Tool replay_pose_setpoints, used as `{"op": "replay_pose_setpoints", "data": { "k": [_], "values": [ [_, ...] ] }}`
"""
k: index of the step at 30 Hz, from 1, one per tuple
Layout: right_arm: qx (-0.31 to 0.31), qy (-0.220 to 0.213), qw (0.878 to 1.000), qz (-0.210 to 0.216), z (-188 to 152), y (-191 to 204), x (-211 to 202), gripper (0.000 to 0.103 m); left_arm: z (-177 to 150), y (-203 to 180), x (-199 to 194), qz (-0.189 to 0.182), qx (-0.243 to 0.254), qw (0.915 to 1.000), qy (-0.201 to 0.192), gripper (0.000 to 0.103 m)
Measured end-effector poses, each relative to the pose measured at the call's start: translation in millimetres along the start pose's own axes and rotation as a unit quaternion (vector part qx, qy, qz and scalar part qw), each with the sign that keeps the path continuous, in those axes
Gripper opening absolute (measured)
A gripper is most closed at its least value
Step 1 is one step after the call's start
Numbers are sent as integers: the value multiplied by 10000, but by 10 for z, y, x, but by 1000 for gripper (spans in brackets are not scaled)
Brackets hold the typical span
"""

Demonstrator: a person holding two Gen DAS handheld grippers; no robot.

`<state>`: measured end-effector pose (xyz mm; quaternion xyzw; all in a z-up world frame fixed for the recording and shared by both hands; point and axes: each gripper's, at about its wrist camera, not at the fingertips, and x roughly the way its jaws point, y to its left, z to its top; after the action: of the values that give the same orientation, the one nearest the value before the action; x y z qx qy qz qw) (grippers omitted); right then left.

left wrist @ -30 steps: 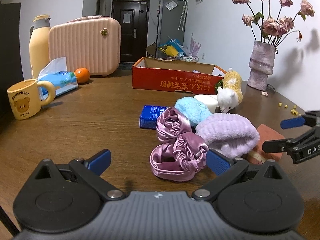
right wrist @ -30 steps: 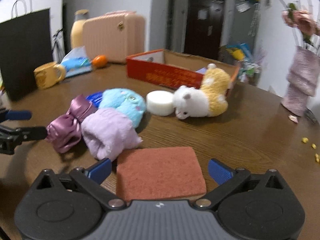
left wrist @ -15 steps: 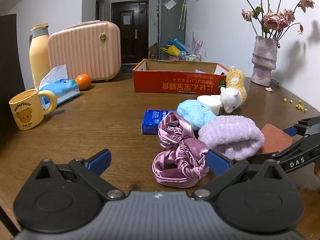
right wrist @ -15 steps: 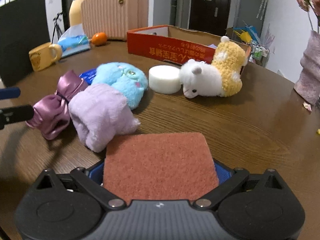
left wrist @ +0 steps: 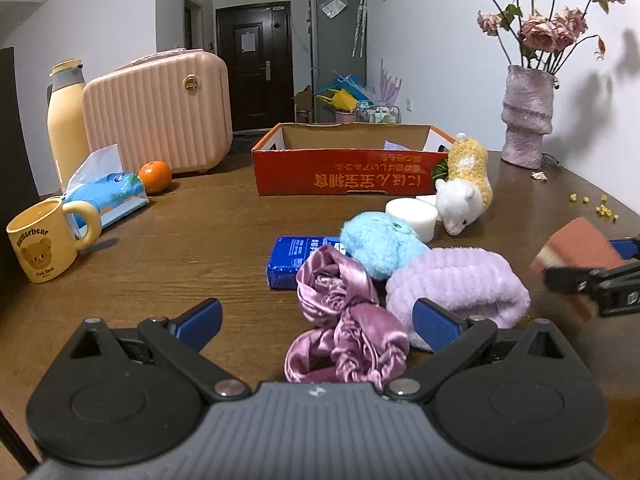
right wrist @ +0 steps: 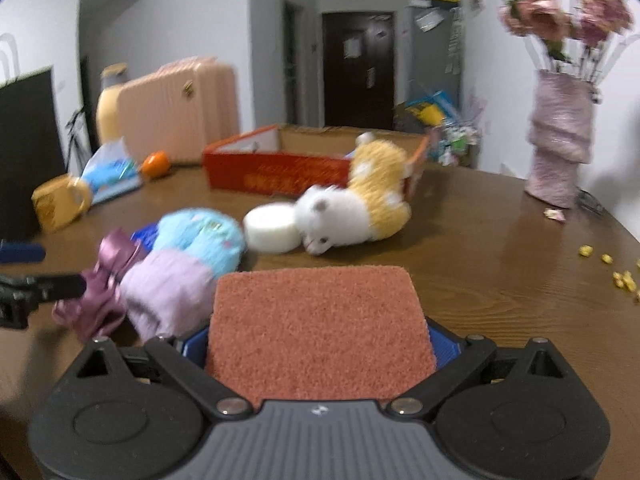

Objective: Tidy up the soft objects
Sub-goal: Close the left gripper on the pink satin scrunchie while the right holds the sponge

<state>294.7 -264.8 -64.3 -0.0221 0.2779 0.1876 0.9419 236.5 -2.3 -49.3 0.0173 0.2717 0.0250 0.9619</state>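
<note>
- The right gripper is now clamping the rust-red scouring pad and lifting it off the table (a second ago it was lying flat), likely heading for the red box near the far edge.
- The left gripper is hovering, jaws wide apart, over the satin scrunchie.

plush alpaca blocks box front; table right open.
</note>
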Motion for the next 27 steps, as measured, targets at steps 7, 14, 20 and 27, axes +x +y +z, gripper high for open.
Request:
{"op": "replay_pose_setpoints", "data": {
  "k": [7,14,20,27],
  "values": [
    [552,-339,9976,-234,37,-213,-71,100,68,4,197,266,-152,9992,237,103],
    [626,-385,9969,-296,23,-242,-75,100,40,3,363,274,-185,9984,464,103],
    [624,-327,9970,-323,8,-227,-53,100,14,-21,491,174,-79,9977,646,103],
    [653,-273,9967,-397,1,-237,-23,100,-17,43,567,25,-290,9956,888,80]
  ]
}}
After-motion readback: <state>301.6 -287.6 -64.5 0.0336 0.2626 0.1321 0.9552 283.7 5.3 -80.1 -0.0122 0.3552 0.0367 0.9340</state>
